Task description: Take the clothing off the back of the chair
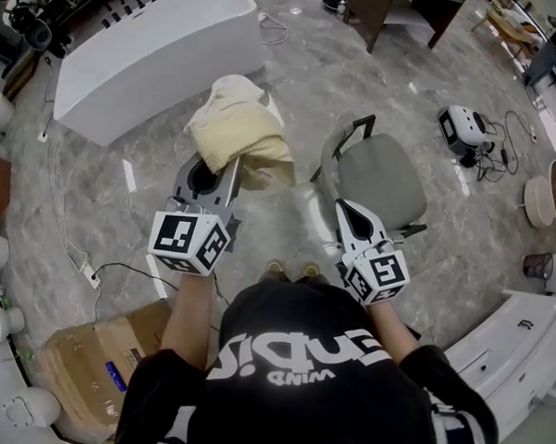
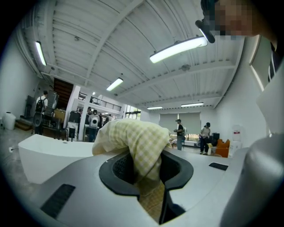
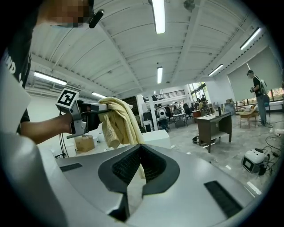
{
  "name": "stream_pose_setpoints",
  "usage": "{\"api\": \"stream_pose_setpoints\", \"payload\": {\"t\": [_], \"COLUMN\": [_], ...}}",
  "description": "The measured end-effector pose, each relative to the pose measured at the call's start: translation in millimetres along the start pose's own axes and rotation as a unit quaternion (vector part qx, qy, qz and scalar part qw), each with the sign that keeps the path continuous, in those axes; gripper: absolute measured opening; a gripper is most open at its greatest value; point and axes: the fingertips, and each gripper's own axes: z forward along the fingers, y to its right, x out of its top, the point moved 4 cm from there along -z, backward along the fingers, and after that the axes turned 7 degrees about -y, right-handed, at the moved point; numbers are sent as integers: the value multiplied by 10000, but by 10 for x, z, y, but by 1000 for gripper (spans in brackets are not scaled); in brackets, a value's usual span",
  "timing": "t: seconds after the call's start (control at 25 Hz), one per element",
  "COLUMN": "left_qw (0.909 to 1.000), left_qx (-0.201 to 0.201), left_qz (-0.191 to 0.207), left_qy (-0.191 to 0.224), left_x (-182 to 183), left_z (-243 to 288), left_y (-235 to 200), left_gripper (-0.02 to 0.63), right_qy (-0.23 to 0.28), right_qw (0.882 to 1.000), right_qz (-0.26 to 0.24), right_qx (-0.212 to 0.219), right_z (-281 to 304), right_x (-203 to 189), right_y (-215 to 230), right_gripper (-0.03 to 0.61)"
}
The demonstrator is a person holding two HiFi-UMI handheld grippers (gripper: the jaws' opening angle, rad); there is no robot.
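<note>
A pale yellow checked garment (image 1: 238,137) hangs bunched from my left gripper (image 1: 221,169), which is shut on it and holds it up in the air, to the left of the chair. In the left gripper view the cloth (image 2: 141,142) fills the gap between the black pads and drapes over the tips of my left gripper (image 2: 146,156). The grey office chair (image 1: 382,180) with black armrests stands just ahead of my right gripper (image 1: 344,209). In the right gripper view, my right gripper (image 3: 141,148) has its tips together with nothing held. The garment (image 3: 119,120) shows beyond them.
A white bathtub (image 1: 155,51) stands at the back left. A cardboard box (image 1: 89,362) and a white floor cable (image 1: 63,227) lie at the left. A white device (image 1: 464,128) with cables sits right of the chair. A brown desk (image 1: 404,12) is behind. A curved white counter (image 1: 516,327) is at the right.
</note>
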Motion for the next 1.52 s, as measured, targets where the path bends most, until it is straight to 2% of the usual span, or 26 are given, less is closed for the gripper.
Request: {"api": "stream_pose_setpoints", "payload": {"t": [0.28,0.72,1.16,1.52], "left_qw": [9989,9977,9969,9961], "left_qx": [353,252,58,124], "left_qz": [-303,-406,-437,-588], "left_qy": [27,-486,-648,-653], "left_x": [-456,-1389,-1433,-1404], "left_z": [-488,-619,-609,-624], "left_y": [-93,131,180,227], "left_gripper": [103,103,103,104], "right_qy": [81,-63,33,21], "right_qw": [9997,9998,10000,9998], "right_qz": [-119,-99,1,2], "right_qx": [209,180,-70,-174], "right_z": [49,26,9,-47], "right_x": [66,-125,-113,-144], "right_y": [-171,-212,-230,-183], "right_gripper": [14,14,14,14]}}
